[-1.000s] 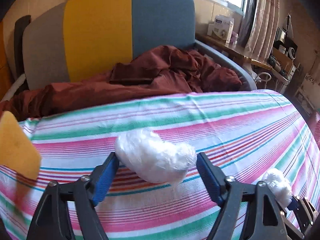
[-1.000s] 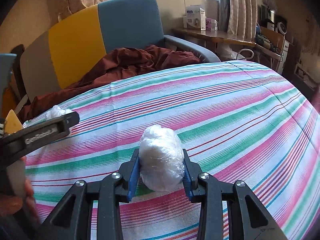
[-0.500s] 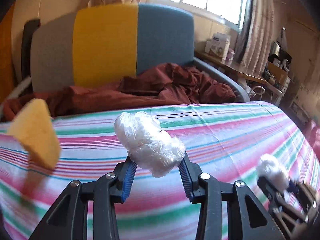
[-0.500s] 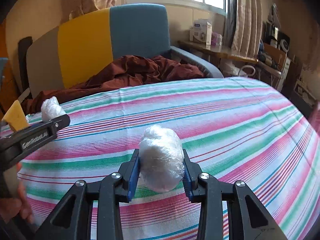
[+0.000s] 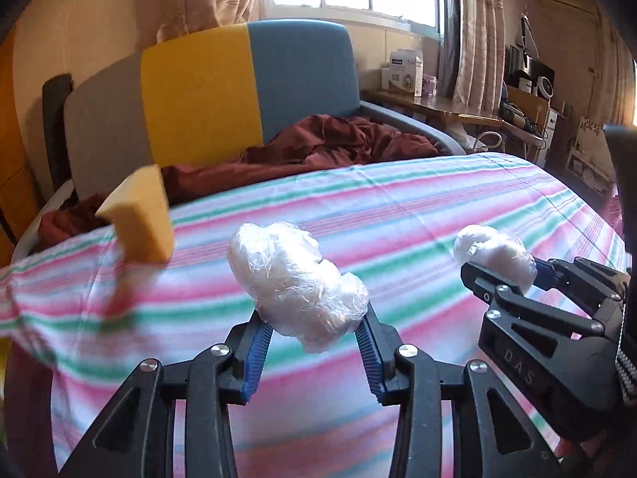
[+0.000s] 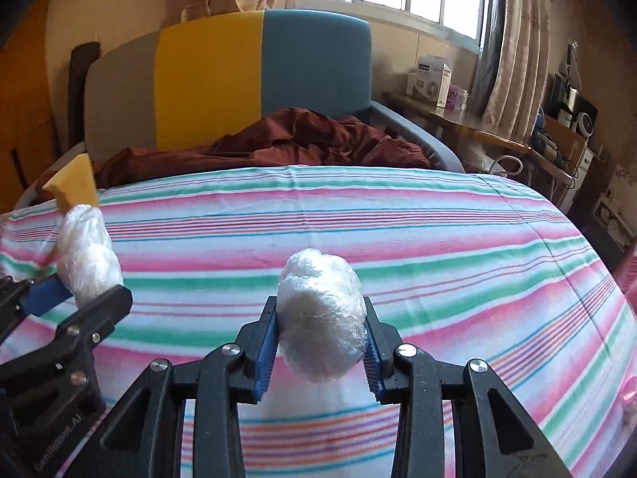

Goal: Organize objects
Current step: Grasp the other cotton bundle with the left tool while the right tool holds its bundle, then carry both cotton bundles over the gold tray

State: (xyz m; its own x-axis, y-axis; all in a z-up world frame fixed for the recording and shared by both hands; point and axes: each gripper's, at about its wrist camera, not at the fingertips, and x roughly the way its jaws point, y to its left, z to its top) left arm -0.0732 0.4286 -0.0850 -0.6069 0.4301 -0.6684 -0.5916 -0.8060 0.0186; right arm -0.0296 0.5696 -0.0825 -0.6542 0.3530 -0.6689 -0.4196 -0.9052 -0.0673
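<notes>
1. The left gripper point(image 5: 314, 334) clamps a plastic-wrapped white bundle point(image 5: 296, 285) above the striped cloth point(image 5: 438, 215).
2. The right gripper point(image 6: 320, 342) clamps a second wrapped bundle point(image 6: 322, 318), its contents unclear.
3. Farther left, a blurred yellow wedge point(image 5: 139, 215) is hard to identify.

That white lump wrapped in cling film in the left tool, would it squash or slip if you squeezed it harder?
The wrapped lump looks soft: it bulges unevenly above the jaws of the left gripper, so it would probably squash. The crinkled glossy film may be a bit slippery. It seems light, held well above the striped cloth without sagging.
</notes>
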